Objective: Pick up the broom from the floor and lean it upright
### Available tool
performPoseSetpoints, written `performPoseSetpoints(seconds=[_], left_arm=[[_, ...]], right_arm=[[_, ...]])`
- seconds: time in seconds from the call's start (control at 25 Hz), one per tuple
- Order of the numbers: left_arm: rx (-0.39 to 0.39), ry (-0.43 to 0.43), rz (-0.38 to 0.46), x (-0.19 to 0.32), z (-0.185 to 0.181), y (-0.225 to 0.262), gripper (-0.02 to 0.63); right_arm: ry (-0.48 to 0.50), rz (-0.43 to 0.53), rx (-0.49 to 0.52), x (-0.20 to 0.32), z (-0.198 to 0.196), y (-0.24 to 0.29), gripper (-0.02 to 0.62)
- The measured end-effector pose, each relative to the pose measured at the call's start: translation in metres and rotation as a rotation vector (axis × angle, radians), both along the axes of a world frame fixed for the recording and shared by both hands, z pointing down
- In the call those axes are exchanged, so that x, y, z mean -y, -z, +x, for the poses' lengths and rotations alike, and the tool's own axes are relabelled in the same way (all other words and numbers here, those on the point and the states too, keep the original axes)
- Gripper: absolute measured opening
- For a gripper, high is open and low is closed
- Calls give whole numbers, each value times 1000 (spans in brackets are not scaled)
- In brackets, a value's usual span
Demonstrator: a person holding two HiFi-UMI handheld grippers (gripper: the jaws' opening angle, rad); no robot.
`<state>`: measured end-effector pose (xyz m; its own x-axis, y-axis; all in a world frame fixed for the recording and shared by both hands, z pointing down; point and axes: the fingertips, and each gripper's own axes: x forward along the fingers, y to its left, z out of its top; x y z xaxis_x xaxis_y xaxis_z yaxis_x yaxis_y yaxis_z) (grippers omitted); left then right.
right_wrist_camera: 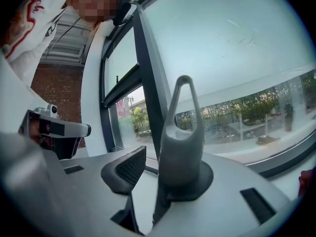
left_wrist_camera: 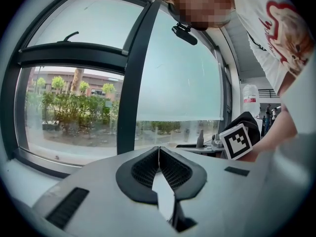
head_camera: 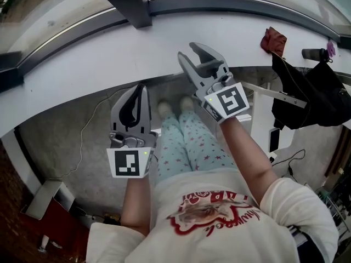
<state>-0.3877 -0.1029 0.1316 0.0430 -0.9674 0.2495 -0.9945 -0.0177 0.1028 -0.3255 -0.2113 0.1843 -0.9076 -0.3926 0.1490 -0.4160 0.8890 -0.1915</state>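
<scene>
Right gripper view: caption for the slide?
Right gripper with jaws apart, a grey looped handle end standing against one jaw, dark window frame and trees beyond.

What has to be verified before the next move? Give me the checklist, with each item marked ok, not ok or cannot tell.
1. Right claw open: ok. Its jaws stand apart, and one pad is clear of the broom handle.
2. Handle upright: ok. Its looped end stands up between the jaws, in front of the window post.
3. Handle resting against a support: cannot tell. No contact shows.
4. Broom's head planted on the floor: cannot tell. It is out of sight in every view.
5. Left claw shut and empty: ok. The jaw tips meet with nothing between them.
</scene>
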Motion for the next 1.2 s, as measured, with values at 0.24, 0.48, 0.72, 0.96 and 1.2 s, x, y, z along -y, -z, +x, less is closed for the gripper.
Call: performPoseSetpoints(seconds=[0.24,0.48,0.72,0.96,1.2], left_arm=[[-13,-19,-8,6,4,-4,21],[3,-27,-4,14,2,-1,21],[3,-45,-1,16,4,-1,21],[1,-92,20,21,17,8,21],[5,-143,42,25,25,18,21]], right_arm=[[-17,-3,-40,5,16,-12,152],[-45,6,-56,8,29,-15,192],[-89,46,-66,9,46,-3,219],[-124,53,5,1,67,32,252],[-195,78,19,-3,86,56,258]])
